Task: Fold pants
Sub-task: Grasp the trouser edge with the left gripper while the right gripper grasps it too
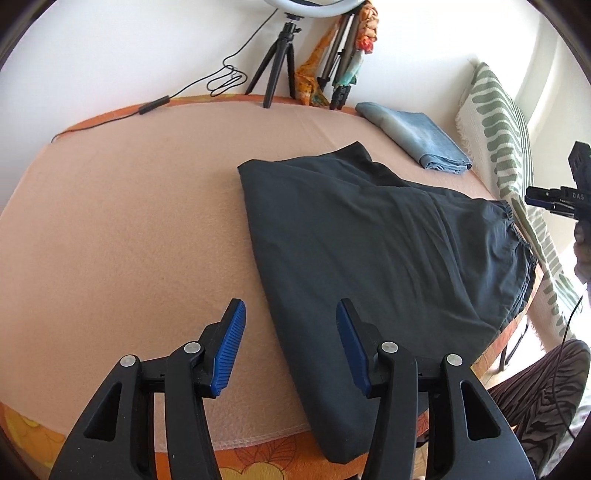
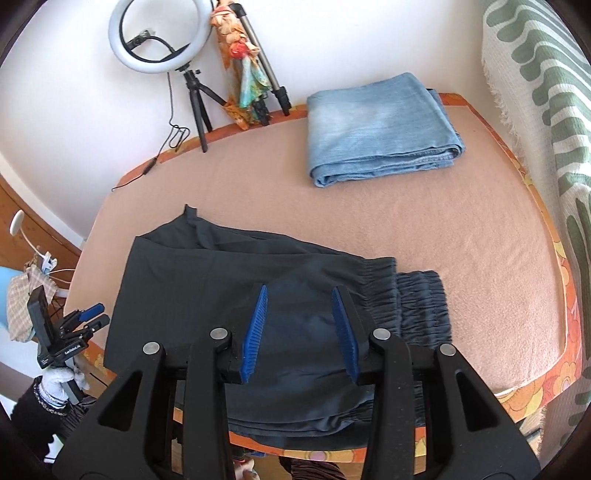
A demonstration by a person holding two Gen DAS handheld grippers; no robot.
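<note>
dark folded pants (image 2: 221,295) lie lengthwise across the table (image 2: 480,258), waistband toward the striped cushion (image 2: 546,92). left gripper (image 1: 290,347) and right gripper (image 2: 303,332) hover part open, holding nothing.

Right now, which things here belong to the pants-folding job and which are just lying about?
In the job: dark pants, left gripper, right gripper.
Lying about: folded jeans, ring light, tripod, patterned throw.
</note>
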